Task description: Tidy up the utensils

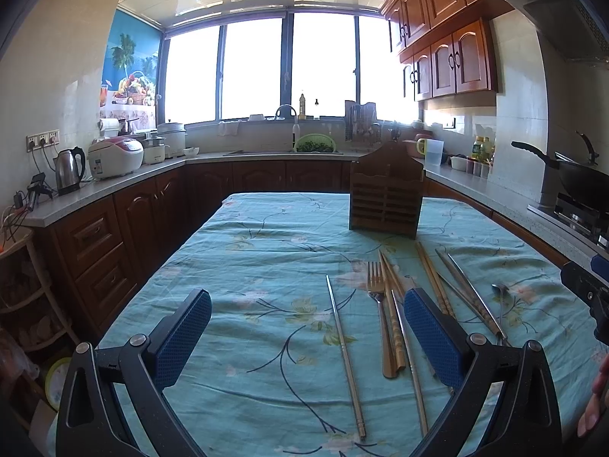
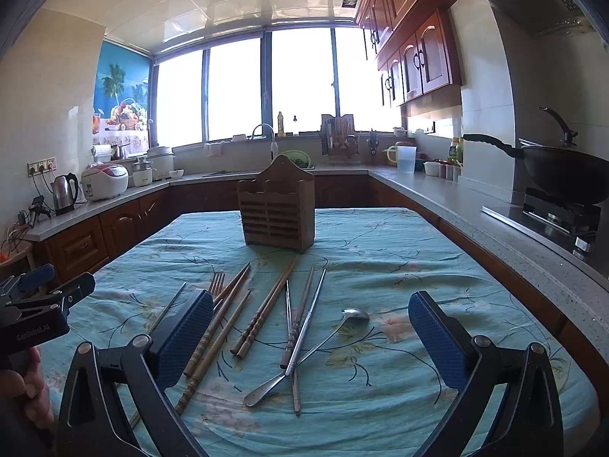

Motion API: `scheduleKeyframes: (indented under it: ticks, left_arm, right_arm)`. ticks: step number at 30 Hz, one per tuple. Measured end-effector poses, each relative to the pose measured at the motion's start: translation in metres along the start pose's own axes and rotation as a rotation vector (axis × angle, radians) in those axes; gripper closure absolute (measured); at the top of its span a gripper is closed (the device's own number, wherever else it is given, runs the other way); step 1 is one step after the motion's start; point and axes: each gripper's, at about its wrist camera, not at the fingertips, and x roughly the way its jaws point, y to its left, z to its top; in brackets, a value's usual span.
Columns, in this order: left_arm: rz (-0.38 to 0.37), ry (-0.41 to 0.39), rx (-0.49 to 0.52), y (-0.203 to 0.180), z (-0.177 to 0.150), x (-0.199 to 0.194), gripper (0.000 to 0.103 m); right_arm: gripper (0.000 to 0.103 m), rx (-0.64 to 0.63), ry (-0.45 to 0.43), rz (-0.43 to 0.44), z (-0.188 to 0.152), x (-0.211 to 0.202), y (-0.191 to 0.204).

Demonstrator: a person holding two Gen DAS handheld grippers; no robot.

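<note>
Floral teal tablecloth (image 2: 380,251) covers the table — wooden kitchen cabinets (image 1: 125,228) around.

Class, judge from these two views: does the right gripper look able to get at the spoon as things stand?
Probably yes. The right gripper is open above the cloth and the spoon lies ahead between its jaws. One snag: a metal chopstick crosses the spoon's handle, so the bowl end looks the freer target.
</note>
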Motion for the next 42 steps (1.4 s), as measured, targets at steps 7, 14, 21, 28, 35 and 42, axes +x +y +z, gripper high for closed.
scheduleKeyframes:
  ticks: [7, 14, 21, 28, 35, 42]
  left_arm:
    - [-0.001, 0.0, 0.002, 0.0, -0.0004, -0.0002, 0.001]
    - [-0.001, 0.002, 0.005, 0.0005, 0.0009, 0.0009, 0.001]
    - [-0.002, 0.003, 0.001, 0.0002, -0.0002, 0.0006, 0.001]
    - [-0.003, 0.007, -0.003, 0.0003, -0.0016, 0.0014, 0.001]
    - [-0.003, 0.013, -0.007, 0.0024, -0.0021, 0.0032, 0.001]
    - [-0.005, 0.034, -0.016, 0.0041, -0.0031, 0.0089, 0.001]
  right_arm:
    - [0.0, 0.004, 0.001, 0.005, -0.0005, -0.0002, -0.0006]
    - [0.0, 0.011, 0.001, 0.02, -0.0002, -0.0001, -0.0016]
    - [0.0, 0.014, 0.006, 0.032, 0.0011, 0.0013, -0.003]
    - [0.0, 0.012, 0.007, 0.041, 0.002, 0.0012, -0.0014]
    - [0.0, 0.012, 0.012, 0.046, 0.0021, 0.0028, -0.0015]
    - [0.0, 0.017, 0.02, 0.054, 0.0024, 0.0055, -0.0016]
